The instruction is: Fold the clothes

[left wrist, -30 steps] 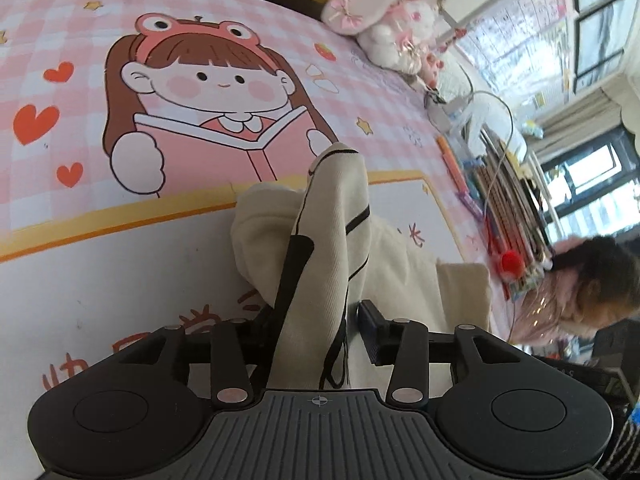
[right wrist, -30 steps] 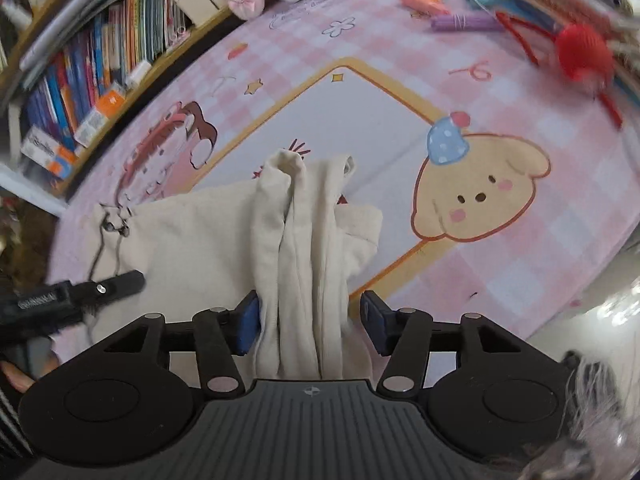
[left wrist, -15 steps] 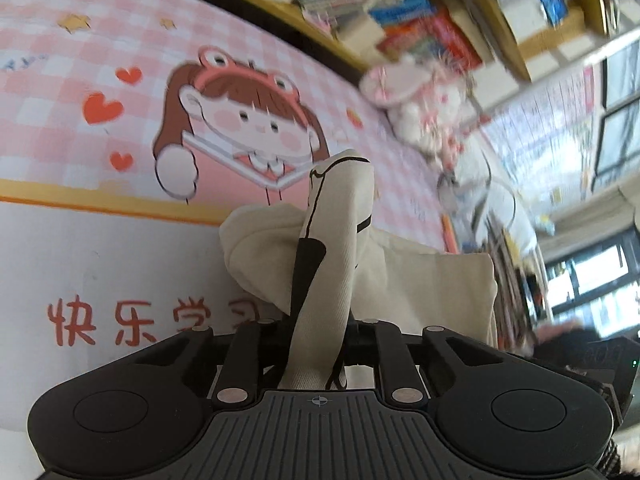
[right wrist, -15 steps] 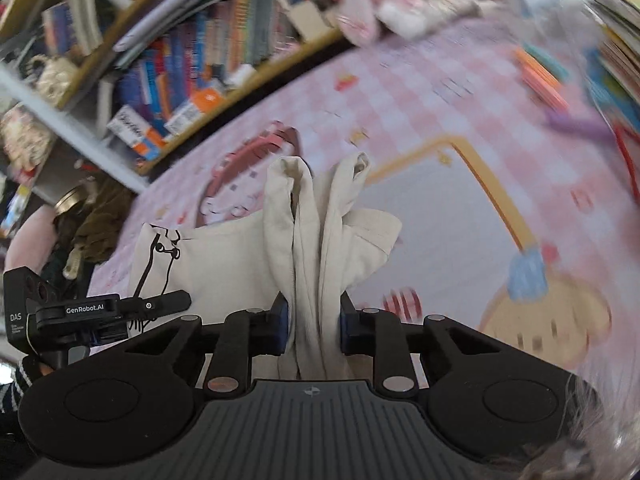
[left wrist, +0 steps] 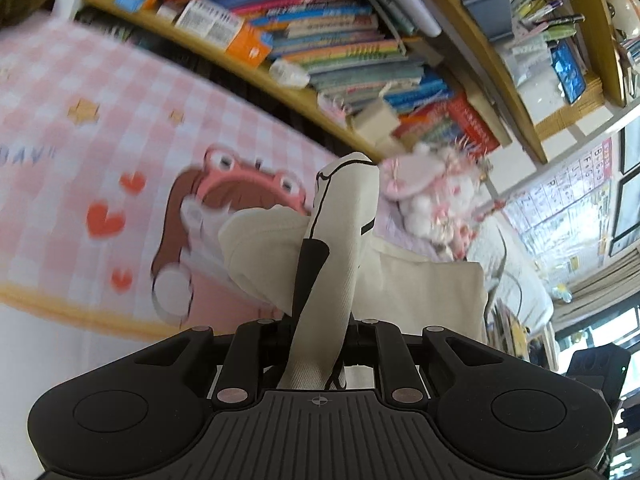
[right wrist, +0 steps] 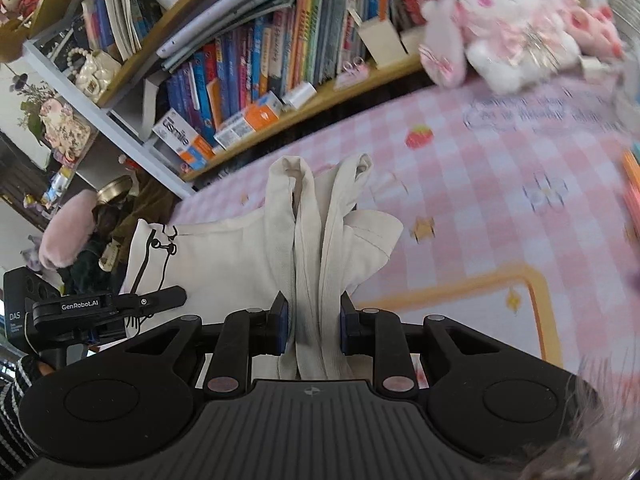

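The cream garment [right wrist: 256, 252] is pinched at one bunched edge by the left hand-held gripper [left wrist: 318, 330] and at another by the right hand-held gripper [right wrist: 312, 326], raised above the pink checked tabletop [right wrist: 500, 208]. Both edges should be carried level and taut, so the fold lands square.

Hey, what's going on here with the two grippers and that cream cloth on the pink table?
A person is folding a cream garment with a handheld gripper in each hand. The left gripper and the right gripper have each just closed on a bunched part of the fabric and hold it pinched. The cloth is stretched between them above the pink checked table cover. Behind it are a bookshelf and a plush toy.
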Tool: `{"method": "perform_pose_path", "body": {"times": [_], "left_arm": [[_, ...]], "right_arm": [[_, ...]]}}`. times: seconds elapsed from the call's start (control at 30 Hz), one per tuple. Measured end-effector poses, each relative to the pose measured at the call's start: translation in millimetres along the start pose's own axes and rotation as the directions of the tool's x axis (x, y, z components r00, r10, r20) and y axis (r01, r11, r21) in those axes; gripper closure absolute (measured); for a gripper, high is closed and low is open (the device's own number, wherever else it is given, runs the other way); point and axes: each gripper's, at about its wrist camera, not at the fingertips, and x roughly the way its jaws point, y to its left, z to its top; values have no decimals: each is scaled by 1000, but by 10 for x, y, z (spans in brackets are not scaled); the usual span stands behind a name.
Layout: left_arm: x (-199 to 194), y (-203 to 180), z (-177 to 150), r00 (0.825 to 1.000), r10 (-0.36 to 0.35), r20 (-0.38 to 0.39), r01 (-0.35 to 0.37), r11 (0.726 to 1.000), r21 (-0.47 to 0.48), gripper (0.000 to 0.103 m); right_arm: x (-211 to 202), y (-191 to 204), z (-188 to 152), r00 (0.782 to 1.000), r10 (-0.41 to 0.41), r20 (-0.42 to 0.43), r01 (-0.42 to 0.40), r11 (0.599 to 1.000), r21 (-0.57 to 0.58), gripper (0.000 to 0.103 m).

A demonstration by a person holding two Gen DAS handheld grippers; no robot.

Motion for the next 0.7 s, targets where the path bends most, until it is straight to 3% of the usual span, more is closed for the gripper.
{"method": "perform_pose_path", "body": {"times": [0.47, 0.7], "left_arm": [[571, 10, 846, 994, -54, 90, 52, 998, 26, 87], [964, 101, 1259, 995, -54, 87, 54, 999, 9, 87]], "right_arm": [[495, -169, 1004, 998, 28, 48, -26, 999, -35, 82], [870, -257, 1448, 999, 14, 52, -10, 998, -70, 82]]}}
